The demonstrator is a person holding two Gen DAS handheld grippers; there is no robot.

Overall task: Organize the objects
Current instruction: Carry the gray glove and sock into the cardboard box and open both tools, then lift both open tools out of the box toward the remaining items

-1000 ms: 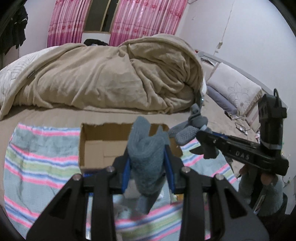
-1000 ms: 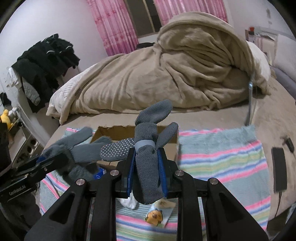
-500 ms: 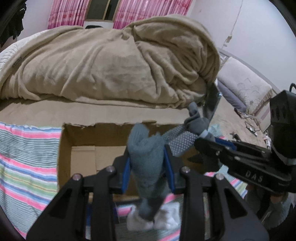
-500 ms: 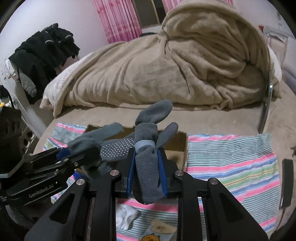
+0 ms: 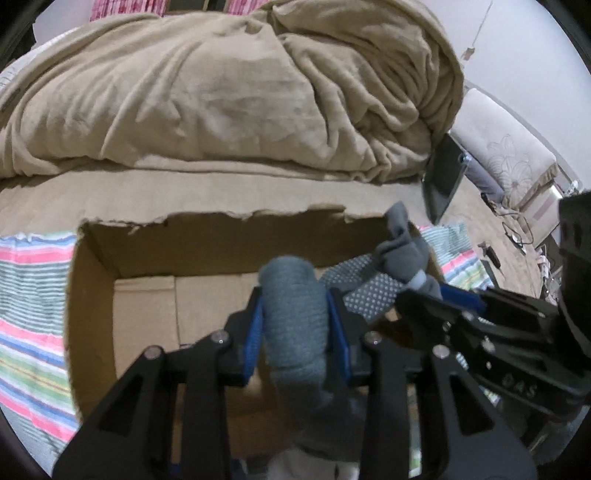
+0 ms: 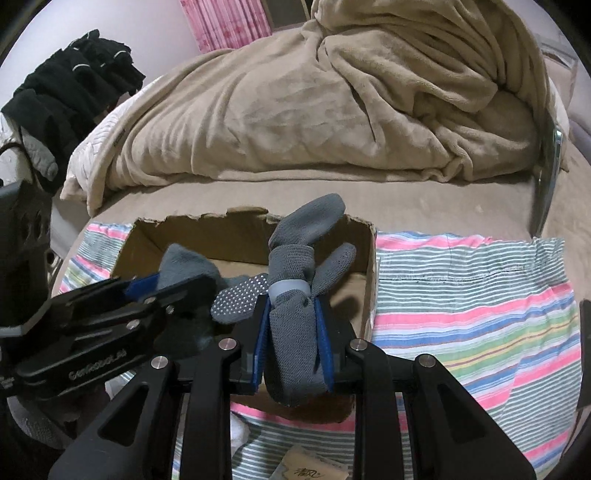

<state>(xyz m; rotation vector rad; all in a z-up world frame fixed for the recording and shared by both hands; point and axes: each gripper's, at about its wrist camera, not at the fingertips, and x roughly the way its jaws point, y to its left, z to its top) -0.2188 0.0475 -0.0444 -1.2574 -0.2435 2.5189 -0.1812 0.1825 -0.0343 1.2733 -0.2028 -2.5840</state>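
Black clothes hang at the far left by pink curtains. A big tan blanket is piled on the bed. A striped cloth lies under an open cardboard box. The left gripper squeezes a blue-gray sock. The right gripper squeezes a gray glove. Both have moved forward and now hang over the box.

Rumpled beige blanket heaped on the bed, pink curtains behind it, black clothes hanging at left of the right wrist view, a floral pillow at right, striped cloth spread over the bed's near edge, small printed card lying on it.
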